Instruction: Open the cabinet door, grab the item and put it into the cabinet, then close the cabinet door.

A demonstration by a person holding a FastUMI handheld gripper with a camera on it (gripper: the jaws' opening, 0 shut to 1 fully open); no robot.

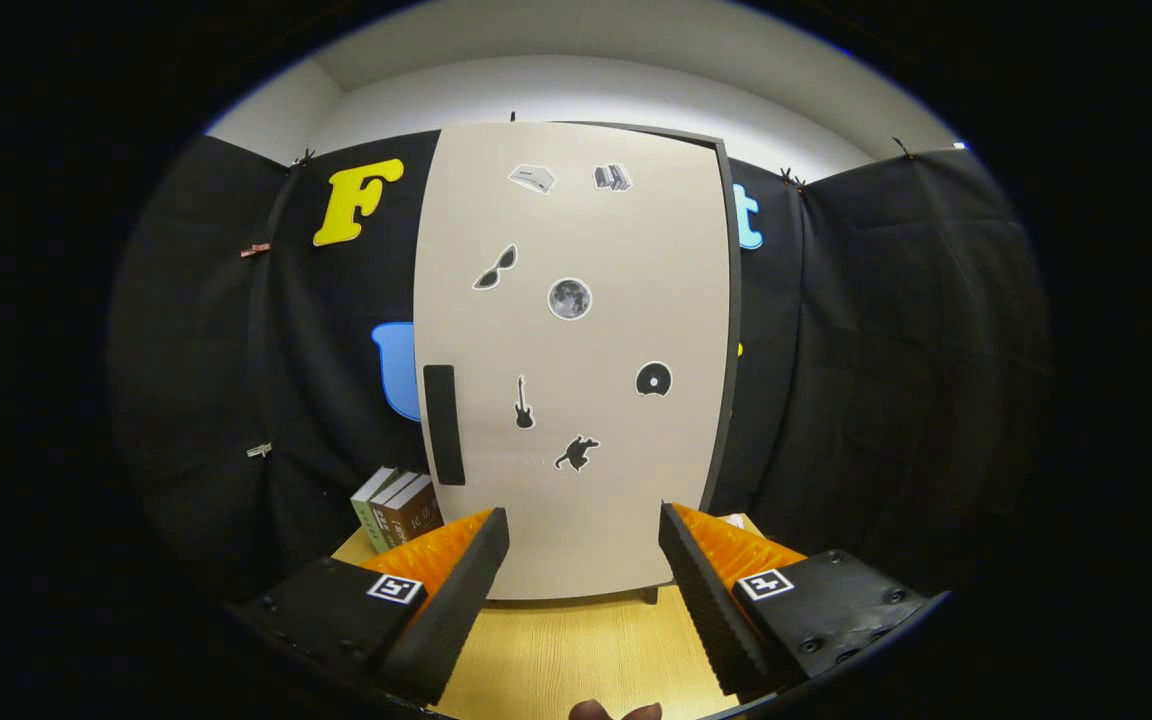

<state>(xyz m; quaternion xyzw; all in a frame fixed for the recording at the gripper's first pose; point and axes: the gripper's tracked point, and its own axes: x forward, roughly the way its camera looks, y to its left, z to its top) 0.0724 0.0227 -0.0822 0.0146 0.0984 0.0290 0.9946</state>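
Observation:
A tall beige cabinet (576, 350) stands on the wooden table (576, 650), straight ahead of my fingers. Its door is closed and carries several small stickers. A black vertical handle (443, 424) sits on the door's left side, just beyond my left finger (461, 590). My gripper (584, 530) is open, with nothing between its fingers; the door's lower part shows through the gap. Three books (398, 507) stand upright on the table left of the cabinet, behind my left finger.
Black cloth walls close in the booth on both sides and behind the cabinet. A strip of bare table lies between my fingers and the cabinet's foot. A small dark shape (614, 711) shows at the near table edge.

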